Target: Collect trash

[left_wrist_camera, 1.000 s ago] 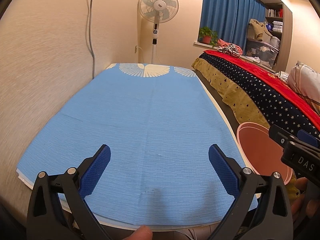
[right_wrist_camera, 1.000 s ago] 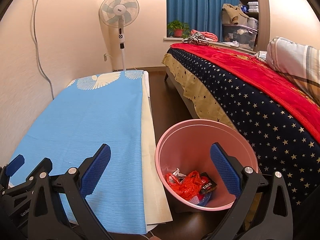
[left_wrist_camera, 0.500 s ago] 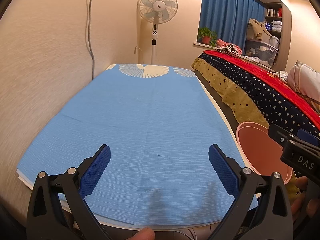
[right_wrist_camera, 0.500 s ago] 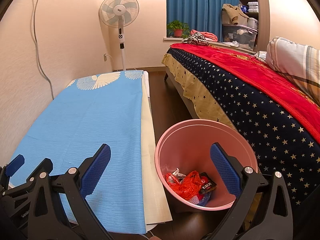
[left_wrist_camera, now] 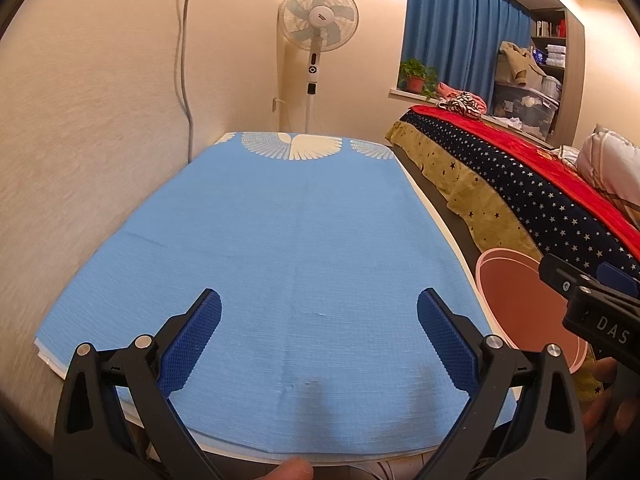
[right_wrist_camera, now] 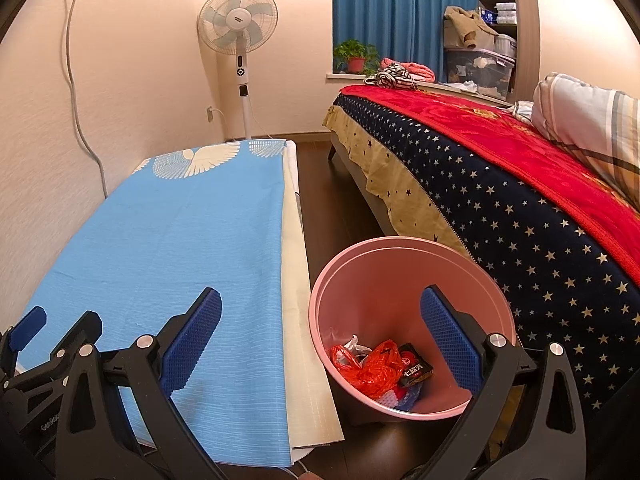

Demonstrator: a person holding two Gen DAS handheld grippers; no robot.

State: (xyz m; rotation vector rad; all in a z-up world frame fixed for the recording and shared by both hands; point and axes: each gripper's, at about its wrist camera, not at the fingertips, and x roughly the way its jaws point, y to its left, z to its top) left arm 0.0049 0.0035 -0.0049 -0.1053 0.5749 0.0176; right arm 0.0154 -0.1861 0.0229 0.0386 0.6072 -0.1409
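Right wrist view: nothing has shifted, the right gripper (right_wrist_camera: 320,328) and left gripper (left_wrist_camera: 318,328) both spread empty, red wrappers (right_wrist_camera: 370,368) apparently all in the pink bin (right_wrist_camera: 400,264) at five o'clock.

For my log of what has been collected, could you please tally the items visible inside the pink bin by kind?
Red plastic bag: 1
Black packet: 1
White crumpled scrap: 1
Blue-and-white piece, partly hidden: 1
Total: 4 visible in the pink bin
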